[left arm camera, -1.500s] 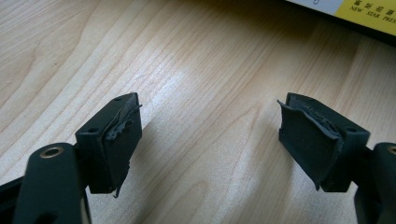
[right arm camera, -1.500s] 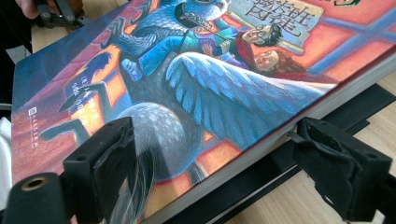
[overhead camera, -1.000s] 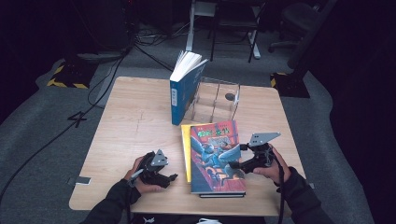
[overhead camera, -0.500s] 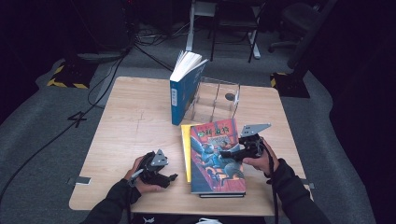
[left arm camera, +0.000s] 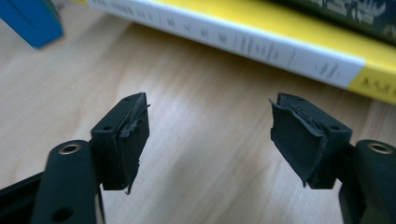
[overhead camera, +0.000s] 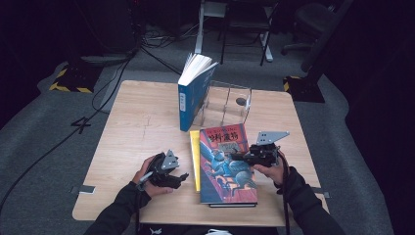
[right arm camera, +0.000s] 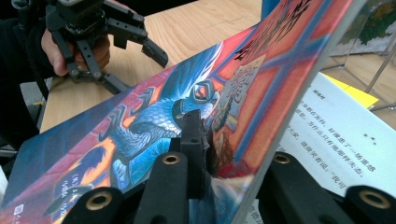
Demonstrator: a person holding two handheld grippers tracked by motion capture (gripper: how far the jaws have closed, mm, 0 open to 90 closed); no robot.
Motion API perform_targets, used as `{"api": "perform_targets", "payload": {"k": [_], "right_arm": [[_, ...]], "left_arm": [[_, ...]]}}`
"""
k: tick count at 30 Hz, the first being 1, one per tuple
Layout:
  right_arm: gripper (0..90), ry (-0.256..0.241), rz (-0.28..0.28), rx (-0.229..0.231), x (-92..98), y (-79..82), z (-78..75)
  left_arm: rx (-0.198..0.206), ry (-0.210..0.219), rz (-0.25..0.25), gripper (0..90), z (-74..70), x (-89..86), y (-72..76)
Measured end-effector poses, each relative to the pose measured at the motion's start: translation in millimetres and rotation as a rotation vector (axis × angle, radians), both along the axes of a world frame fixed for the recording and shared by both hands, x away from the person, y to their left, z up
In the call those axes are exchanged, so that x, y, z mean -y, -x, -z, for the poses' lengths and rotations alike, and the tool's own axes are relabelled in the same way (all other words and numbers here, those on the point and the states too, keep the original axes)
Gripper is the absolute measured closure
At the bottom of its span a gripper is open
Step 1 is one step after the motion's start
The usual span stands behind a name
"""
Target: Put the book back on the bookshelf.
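On the desk (overhead camera: pixel 132 122), your right gripper (overhead camera: pixel 244 157) pinches the book cover (right arm camera: pixel 154 116) at its right edge; your left gripper (overhead camera: pixel 177 177), jaws spread, faces the spine.

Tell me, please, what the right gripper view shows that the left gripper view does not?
Right gripper view: the right gripper clamps the lifted red-and-blue cover of the illustrated book, baring a printed page; the left gripper sits beyond. Left gripper view: its open jaws hover over bare wood near the book's yellow-and-white spine and a blue book's corner. Both share the wooden table.
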State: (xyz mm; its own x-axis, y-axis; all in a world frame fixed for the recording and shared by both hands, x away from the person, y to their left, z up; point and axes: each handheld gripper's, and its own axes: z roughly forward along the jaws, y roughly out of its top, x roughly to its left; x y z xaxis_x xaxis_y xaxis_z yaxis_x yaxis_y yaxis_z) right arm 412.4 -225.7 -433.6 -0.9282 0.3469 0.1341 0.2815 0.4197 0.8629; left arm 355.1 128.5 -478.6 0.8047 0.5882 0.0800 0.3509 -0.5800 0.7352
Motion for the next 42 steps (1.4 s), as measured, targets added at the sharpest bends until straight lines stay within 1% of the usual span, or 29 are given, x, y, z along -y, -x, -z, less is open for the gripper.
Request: {"api": "perform_targets", "payload": {"k": [1,2,3,4,5,6,9,10,11,12,14,16,18,19,20,21,22,23,24,25,26,27,29,31,33,35,36,41,42], "right_arm": [[78.1,-0.006,0.001,0.004,0.4,1.0,-0.7],[78.1,-0.006,0.003,0.011,0.7,2.1,-1.8],[78.2,-0.008,0.003,0.019,0.7,3.4,-2.9],[78.2,-0.009,0.003,0.026,0.7,4.5,-3.9],[78.3,-0.013,0.003,0.031,0.9,5.7,-4.8],[78.3,-0.015,0.004,0.039,0.9,6.8,-5.6],[78.5,-0.009,0.005,0.06,0.9,9.9,-8.4],[78.5,-0.011,0.004,0.064,1.1,10.8,-9.4],[78.9,-0.016,-0.003,0.069,1.2,12.0,-10.6],[79.1,-0.015,-0.008,0.076,1.2,13.0,-11.8],[79.3,-0.013,-0.013,0.085,0.8,15.0,-13.8],[79.3,-0.015,-0.013,0.095,0.1,17.1,-15.3],[79.4,-0.017,-0.012,0.099,0.3,18.2,-16.6],[79.4,-0.019,-0.012,0.103,0.5,18.6,-17.2],[79.5,-0.021,-0.011,0.105,0.3,19.1,-17.5],[79.5,-0.021,-0.008,0.108,0.3,19.8,-17.9],[79.7,-0.023,-0.007,0.11,0.3,20.3,-18.3],[79.7,-0.027,-0.01,0.114,0.5,20.9,-19.0],[79.8,-0.027,-0.009,0.114,0.5,21.3,-19.5],[79.9,-0.028,-0.009,0.115,0.1,21.6,-19.7],[79.9,-0.029,-0.009,0.118,0.0,21.7,-19.8],[79.9,-0.029,-0.007,0.118,0.1,21.8,-20.3],[79.9,-0.031,-0.005,0.119,0.3,22.0,-21.3],[79.9,-0.032,-0.003,0.125,0.4,22.1,-22.7],[80.0,-0.035,-0.002,0.133,0.4,22.3,-25.8],[80.1,-0.036,0.005,0.142,0.5,22.5,-28.8],[80.2,-0.04,0.007,0.145,0.7,22.6,-29.6],[80.4,-0.054,0.019,0.166,1.0,21.6,-34.9],[80.7,-0.062,0.02,0.172,0.9,21.3,-36.5]], "left_arm": [[0.011,0.002,-0.003,32.3,-2.6,0.1,-1.2],[0.012,0.012,-0.001,34.2,-4.8,0.1,-2.2],[0.017,0.022,0.0,33.2,-6.5,0.3,-3.3],[0.027,0.018,-0.004,33.1,-8.0,1.2,-4.1],[0.03,0.015,-0.006,33.1,-9.6,2.3,-5.2],[0.027,0.022,0.0,33.1,-11.1,2.9,-6.2],[0.049,0.036,0.0,35.7,-16.3,6.4,-8.6],[0.049,0.036,0.0,36.3,-16.3,6.4,-8.6],[0.062,0.046,-0.007,37.6,-19.8,10.7,-10.3],[0.066,0.045,-0.008,38.7,-21.3,13.0,-11.6],[0.068,0.054,-0.004,41.1,-24.0,16.5,-14.7],[0.069,0.07,-0.01,46.0,-27.5,19.0,-19.7],[0.058,0.08,-0.007,48.2,-30.1,20.5,-26.2],[0.056,0.086,-0.015,50.0,-30.4,21.0,-29.4],[0.057,0.102,-0.02,49.8,-30.6,20.8,-32.2],[0.055,0.114,-0.02,51.8,-30.6,20.4,-35.2],[0.04,0.117,-0.016,53.3,-30.8,20.9,-39.6],[0.042,0.116,-0.019,53.1,-31.3,21.2,-41.5],[0.039,0.144,-0.013,53.9,-32.0,21.2,-44.1],[0.039,0.147,-0.007,56.9,-32.8,21.1,-45.9],[0.049,0.141,-0.014,58.5,-33.6,21.6,-47.7],[0.063,0.143,-0.016,57.7,-34.4,21.8,-49.2],[0.057,0.152,-0.006,61.1,-35.5,21.3,-52.2],[0.061,0.156,-0.015,60.3,-36.5,21.1,-55.6],[0.054,0.178,-0.012,61.3,-38.4,19.7,-60.3],[0.064,0.194,-0.015,61.3,-40.3,18.9,-63.5],[0.055,0.202,-0.015,62.0,-41.4,18.7,-66.2],[0.06,0.22,-0.029,61.2,-47.4,17.9,-75.8],[0.058,0.22,-0.038,59.8,-48.3,17.7,-77.7]]}}
